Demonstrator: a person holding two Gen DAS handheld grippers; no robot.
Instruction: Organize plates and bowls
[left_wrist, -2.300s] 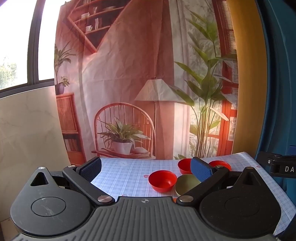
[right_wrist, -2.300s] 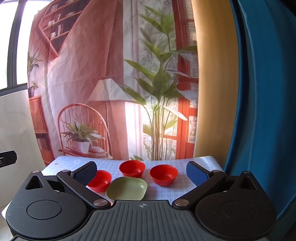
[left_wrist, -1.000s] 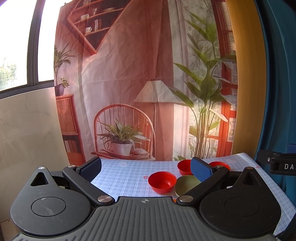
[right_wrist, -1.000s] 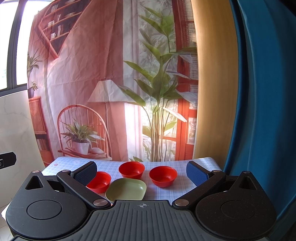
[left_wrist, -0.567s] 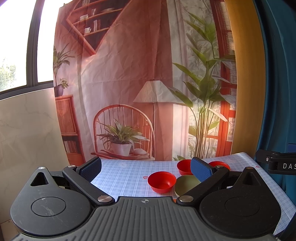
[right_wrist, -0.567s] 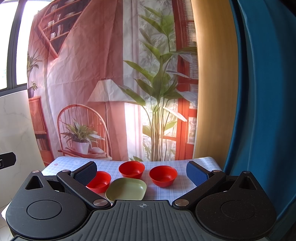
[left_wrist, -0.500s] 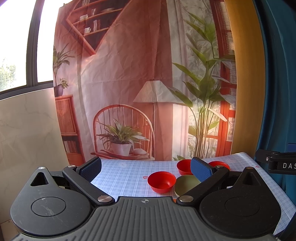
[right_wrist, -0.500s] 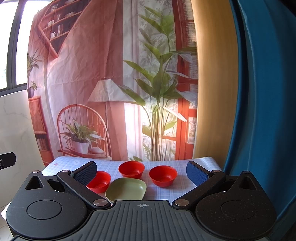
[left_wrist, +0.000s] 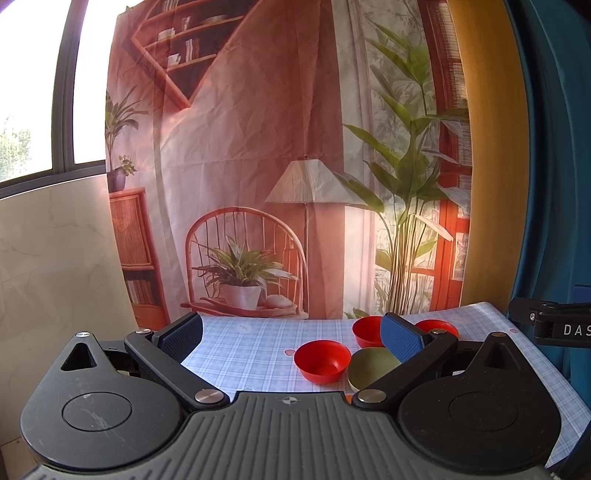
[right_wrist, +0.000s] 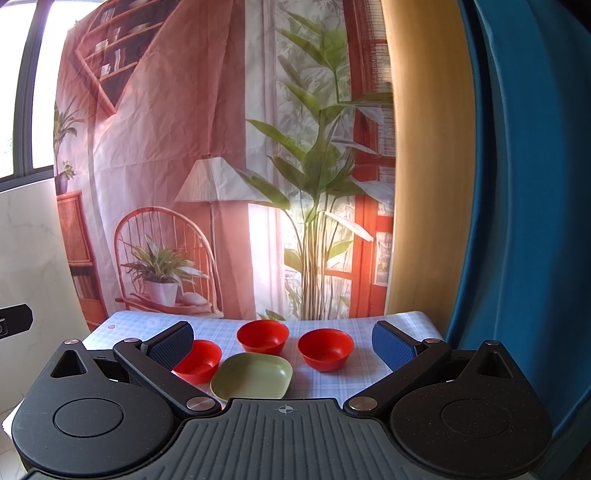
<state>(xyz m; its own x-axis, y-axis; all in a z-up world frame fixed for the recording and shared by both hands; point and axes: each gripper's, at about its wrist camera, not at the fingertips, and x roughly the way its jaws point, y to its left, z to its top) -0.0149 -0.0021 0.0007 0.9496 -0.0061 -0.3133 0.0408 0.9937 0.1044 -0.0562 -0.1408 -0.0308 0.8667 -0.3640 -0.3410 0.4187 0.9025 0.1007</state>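
Three red plastic bowls (right_wrist: 325, 349) could be knocked off the checked table's (right_wrist: 369, 376) edge; left gripper (left_wrist: 291, 334) and right gripper (right_wrist: 282, 341) are held apart, empty.

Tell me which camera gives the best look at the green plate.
The right wrist view: the green plate lies almost whole between the open right tongs. In the left wrist view, the plate is partly hidden behind a finger of the left tongs.
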